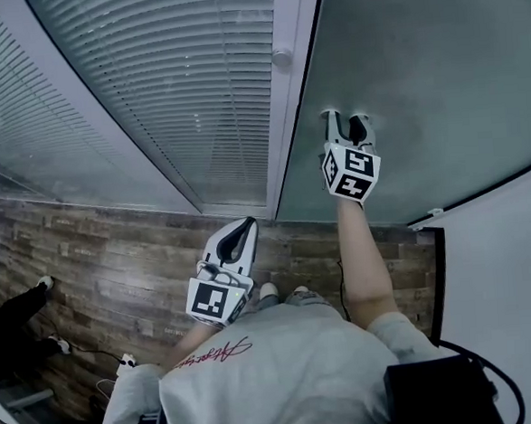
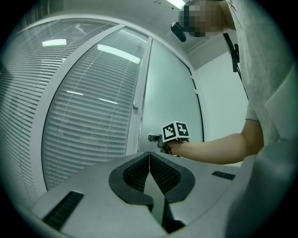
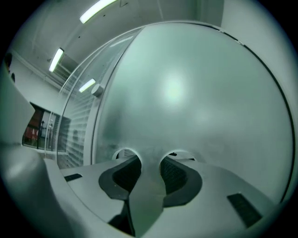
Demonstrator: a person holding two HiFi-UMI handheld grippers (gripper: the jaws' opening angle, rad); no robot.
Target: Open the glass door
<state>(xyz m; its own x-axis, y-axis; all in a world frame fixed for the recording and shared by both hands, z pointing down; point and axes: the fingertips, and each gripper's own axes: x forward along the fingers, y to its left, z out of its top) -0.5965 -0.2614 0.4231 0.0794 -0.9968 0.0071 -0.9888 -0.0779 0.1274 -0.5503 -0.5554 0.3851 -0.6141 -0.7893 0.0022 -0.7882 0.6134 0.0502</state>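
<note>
The frosted glass door (image 1: 437, 77) fills the upper right of the head view, and it also takes up most of the right gripper view (image 3: 200, 93). My right gripper (image 1: 346, 119) is held out level with its open jaws right at the glass; nothing lies between them (image 3: 151, 160). In the left gripper view it shows beyond its marker cube, at the door's left edge (image 2: 152, 138). My left gripper (image 1: 246, 226) hangs back nearer my body, shut and empty (image 2: 149, 155). A small round knob (image 1: 282, 58) sits on the white door frame.
Left of the door stands a glass panel with closed blinds (image 1: 174, 77). A white wall (image 1: 506, 280) borders the door on the right. Below is a wood-plank floor (image 1: 97, 264) with a cable and a shoe (image 1: 44, 284) at the far left.
</note>
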